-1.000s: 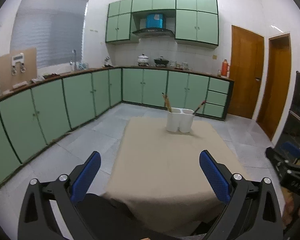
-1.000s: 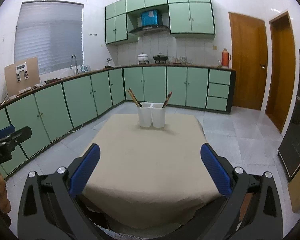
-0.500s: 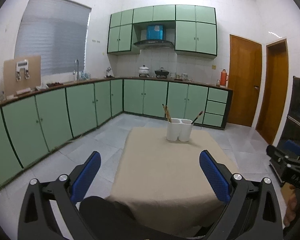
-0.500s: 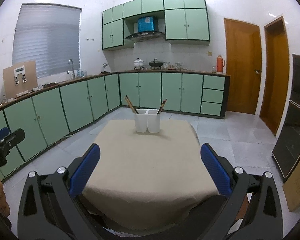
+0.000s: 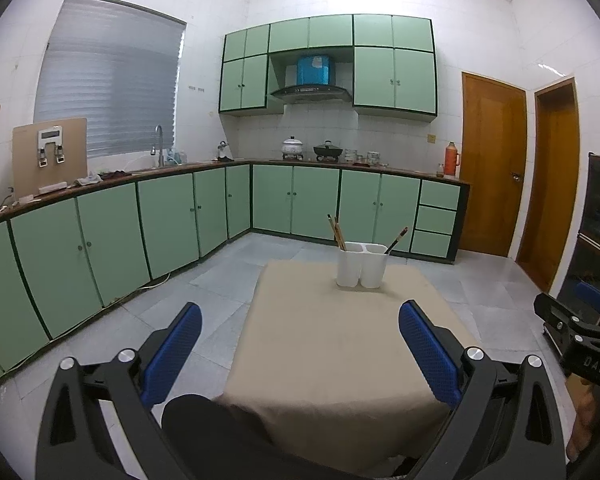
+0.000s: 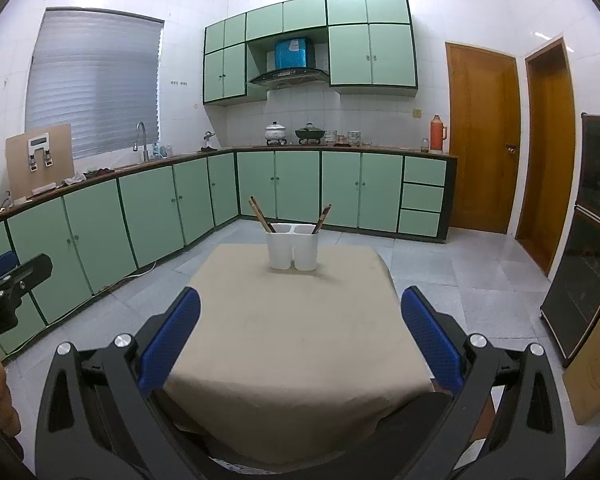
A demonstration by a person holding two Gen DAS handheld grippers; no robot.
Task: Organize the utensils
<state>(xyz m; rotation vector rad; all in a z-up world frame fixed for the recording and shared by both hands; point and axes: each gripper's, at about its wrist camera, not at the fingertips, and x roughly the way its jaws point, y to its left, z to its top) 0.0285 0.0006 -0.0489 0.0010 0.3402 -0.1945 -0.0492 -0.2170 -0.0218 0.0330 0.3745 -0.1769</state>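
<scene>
I read two grippers on this rig. The left gripper (image 5: 300, 350) has its jaws spread wide with nothing between them; the right gripper (image 6: 300, 338) stands likewise wide and empty. Both are held above the near edge of the table (image 6: 292, 340), apart from it. The table carries one white holder (image 6: 293, 246), which has two compartments side by side and stands upright near the far edge, well apart from both grippers. I count two groups of brown utensils: one set of sticks (image 6: 261, 218) in the left compartment, leaning left, and one set (image 6: 323, 217) in the right compartment, leaning right. I cannot tell how many single sticks make up each group. The table surface is covered by one beige cloth (image 5: 340, 344) that hangs over the near edge; apart from the holder I see nothing lying on it. The room is a kitchen with white tiled walls, a grey tiled floor (image 6: 452, 276) and green cabinets (image 6: 152, 208) below an L-shaped counter. I count one window with a blind (image 6: 92, 84), one tap (image 6: 141, 140), one range hood (image 6: 288, 75), two pots (image 6: 292, 133), one orange flask (image 6: 436, 133) and two wooden doors (image 6: 512, 140).
</scene>
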